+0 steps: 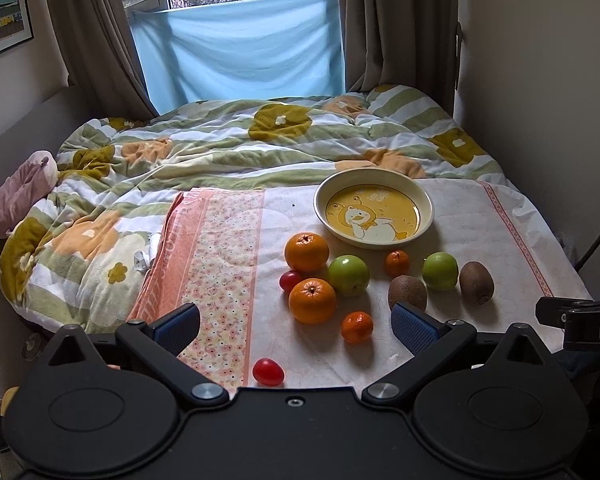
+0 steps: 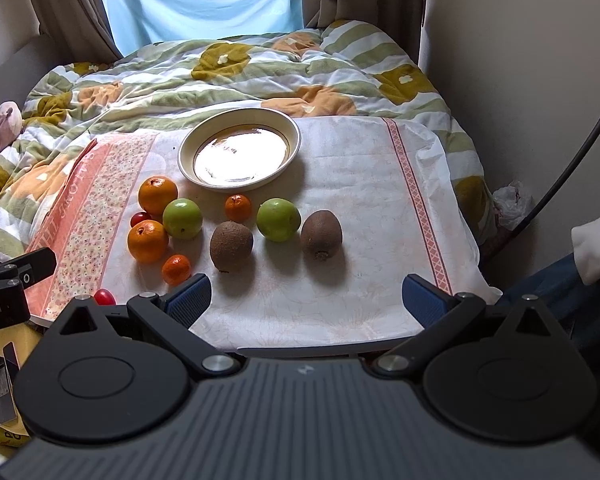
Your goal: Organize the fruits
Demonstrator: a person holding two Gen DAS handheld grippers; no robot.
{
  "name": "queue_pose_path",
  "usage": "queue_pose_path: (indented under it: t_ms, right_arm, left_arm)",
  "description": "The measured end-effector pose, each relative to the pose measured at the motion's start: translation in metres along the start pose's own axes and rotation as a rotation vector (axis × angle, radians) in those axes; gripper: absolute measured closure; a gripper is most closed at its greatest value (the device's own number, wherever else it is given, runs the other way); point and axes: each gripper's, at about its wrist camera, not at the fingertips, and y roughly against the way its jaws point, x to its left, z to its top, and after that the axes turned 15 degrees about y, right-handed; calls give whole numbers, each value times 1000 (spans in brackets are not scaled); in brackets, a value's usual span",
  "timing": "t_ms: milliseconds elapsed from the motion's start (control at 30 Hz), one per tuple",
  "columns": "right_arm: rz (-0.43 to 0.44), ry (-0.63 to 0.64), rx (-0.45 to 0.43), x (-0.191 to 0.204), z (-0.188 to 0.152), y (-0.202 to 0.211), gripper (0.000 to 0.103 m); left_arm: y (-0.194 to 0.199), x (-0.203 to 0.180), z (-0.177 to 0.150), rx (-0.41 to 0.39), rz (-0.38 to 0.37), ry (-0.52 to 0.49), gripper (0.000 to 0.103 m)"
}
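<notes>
Two hand-held grippers here, and both are spread wide with nothing between the pads. My guess is they're just hovering at the near edge, sizing things up, since no fruit has been touched yet. The left hand-held gripper [image 1: 296, 326] hangs over the near-left part of the cloth, with a small tangerine [image 1: 357, 327] and a cherry tomato [image 1: 268, 372] sitting right in its gap line. The right hand-held gripper [image 2: 306, 298] faces bare cloth, with a kiwi [image 2: 231, 245] just ahead of its left pad.

All the fruit is loose on the patterned cloth [image 2: 380, 200] spread over the bed, none of it in the bowl [image 1: 374, 240], which sits empty behind the pile. That looks like where it's meant to go.

Left cluster is tight: two oranges [image 1: 312, 300], a green apple [image 1: 348, 275] and a second tomato [image 1: 291, 280] are touching or nearly so, which means pinching one could nudge its neighbours. On the right things are spaced better: a second apple [image 2: 278, 219], the other kiwi [image 2: 321, 234], another little tangerine [image 2: 238, 208] near the bowl.

Round fruit on a soft bed may roll easily. Nothing blocks the way to the bowl except the fruit itself; the rumpled duvet [image 1: 220, 140] and the curtains [image 1: 396, 20] are well behind
</notes>
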Motion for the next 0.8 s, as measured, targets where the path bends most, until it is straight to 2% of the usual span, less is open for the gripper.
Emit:
queue_pose_path:
  t_ms: [800]
  right_arm:
    - [-3, 10, -5, 4, -1, 0, 0]
  left_arm:
    - [0, 3, -1, 5, -7, 4, 0]
